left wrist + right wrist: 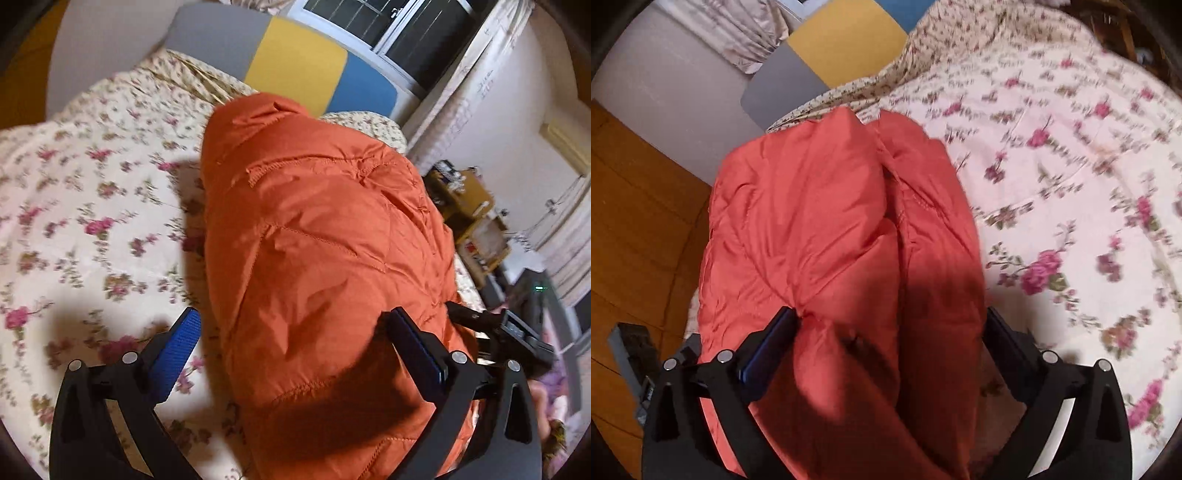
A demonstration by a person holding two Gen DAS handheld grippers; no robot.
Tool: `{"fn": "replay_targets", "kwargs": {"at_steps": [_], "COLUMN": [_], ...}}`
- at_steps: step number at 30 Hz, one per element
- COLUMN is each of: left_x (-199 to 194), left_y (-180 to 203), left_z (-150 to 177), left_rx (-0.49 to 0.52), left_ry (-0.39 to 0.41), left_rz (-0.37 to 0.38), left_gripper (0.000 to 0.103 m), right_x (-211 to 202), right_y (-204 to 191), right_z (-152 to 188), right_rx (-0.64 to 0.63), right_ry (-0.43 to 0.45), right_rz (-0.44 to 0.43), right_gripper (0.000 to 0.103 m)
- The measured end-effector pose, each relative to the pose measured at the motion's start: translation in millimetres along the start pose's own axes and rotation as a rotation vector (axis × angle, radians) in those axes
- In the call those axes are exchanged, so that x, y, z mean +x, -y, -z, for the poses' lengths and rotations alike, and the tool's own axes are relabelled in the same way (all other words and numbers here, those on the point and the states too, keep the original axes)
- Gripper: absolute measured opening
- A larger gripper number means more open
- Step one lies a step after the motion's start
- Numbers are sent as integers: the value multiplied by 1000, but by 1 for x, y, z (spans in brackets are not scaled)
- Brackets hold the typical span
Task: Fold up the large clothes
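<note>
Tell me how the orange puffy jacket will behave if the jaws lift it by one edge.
The orange jacket looks padded and quilted, so probably light yet bulky. It would likely sag and unfold. Its shiny fabric may slip.

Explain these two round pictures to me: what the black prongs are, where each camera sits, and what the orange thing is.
No robot here: a person carries a two-fingered clamp in each hand, each with a wide-angle camera looking along its fingers. One picture is from the left hand-held gripper, the other from the right hand-held gripper; the black prongs with blue pads are their fingers. The orange thing is a puffy quilted jacket, bundled lengthwise on a bed with a floral bedspread. Both sets of jaws stand wide open around the jacket's near end; neither pinches it. The right gripper's own camera also shows the jacket reaching toward the bed's edge by a wooden floor.
</note>
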State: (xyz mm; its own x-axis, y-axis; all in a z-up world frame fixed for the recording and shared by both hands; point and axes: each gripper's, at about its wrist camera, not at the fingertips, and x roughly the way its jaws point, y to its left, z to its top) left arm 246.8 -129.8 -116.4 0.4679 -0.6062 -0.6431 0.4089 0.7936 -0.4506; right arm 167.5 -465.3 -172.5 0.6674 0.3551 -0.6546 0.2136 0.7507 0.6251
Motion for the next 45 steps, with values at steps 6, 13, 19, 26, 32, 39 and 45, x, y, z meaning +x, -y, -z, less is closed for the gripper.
{"fn": "replay_targets", "kwargs": {"at_steps": [6,13,19,26,32,39,45], "left_x": [17,20,3,-28,-69,-126,-176], "left_y": [-7,16,48,54,33,-11,-64], "left_z": [-1,4,10,13,11,12,18], "left_rx": [-61,37,163,230,206,156,92], "left_ry": [-68,-69,-12,66,147,231,299], "left_rz": [110,72,31,-1,-28,-104,-203], "left_gripper": [100,100,92,88,88,88,88], "right_x": [20,29,15,4,10,49,107], "right_y": [11,6,-3,-37,-81,-155,-223], "right_z": [-10,-17,-7,5,13,29,47], "right_rx": [11,-45,-94,-141,-188,-285,-369], "right_ry": [-63,-78,20,78,83,56,-5], "right_rz": [-100,-155,-189,-245,-289,-347,-387], "right_gripper": [100,88,76,76,76,76,76]}}
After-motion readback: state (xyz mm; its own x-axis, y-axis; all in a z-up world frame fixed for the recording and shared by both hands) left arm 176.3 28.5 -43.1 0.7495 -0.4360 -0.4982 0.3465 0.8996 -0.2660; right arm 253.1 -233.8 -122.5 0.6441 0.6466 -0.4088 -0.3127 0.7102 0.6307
